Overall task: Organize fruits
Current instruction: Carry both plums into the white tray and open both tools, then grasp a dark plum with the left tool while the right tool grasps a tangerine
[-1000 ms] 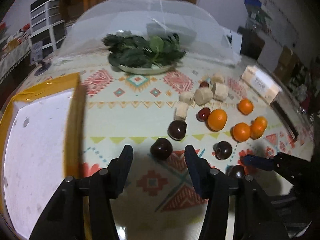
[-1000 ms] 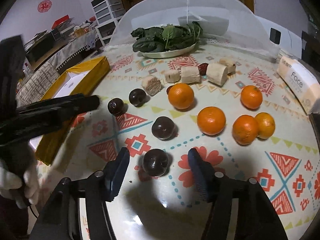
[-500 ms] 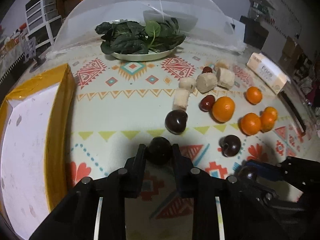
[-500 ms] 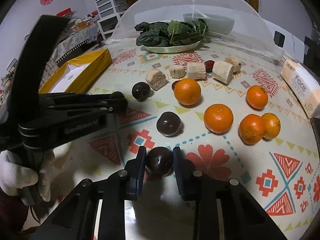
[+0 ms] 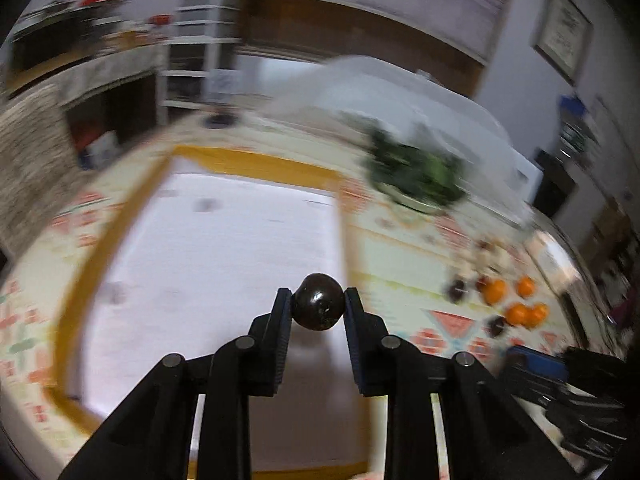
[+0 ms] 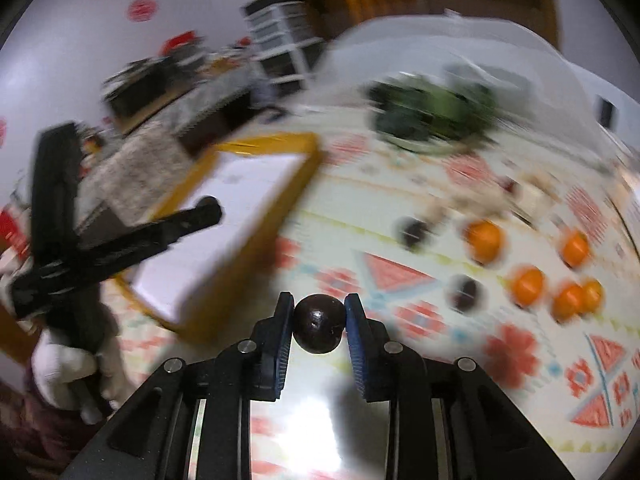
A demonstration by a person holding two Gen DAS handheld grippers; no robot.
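Left tongs [image 5: 319, 309] pinch a plum [image 5: 319, 307] at 12 o'clock; right tongs [image 6: 319, 325] pinch another plum [image 6: 319, 324] likewise.

Two dark, glossy round plums are off the desk, each pinched between a pair of jaws. One plum [image 5: 319, 307] hangs above the white floor of the yellow-rimmed box [image 5: 256, 168], near its right wall. The other plum [image 6: 319, 323] hangs over the patterned desk [image 6: 520, 360], just right of the box's near corner. Two more dark plums [image 6: 464, 292] lie on the desk farther right, well apart from each other. Five oranges [image 6: 528, 286] lie beyond them to the right, two of these touching. All desk fruit is blurred.
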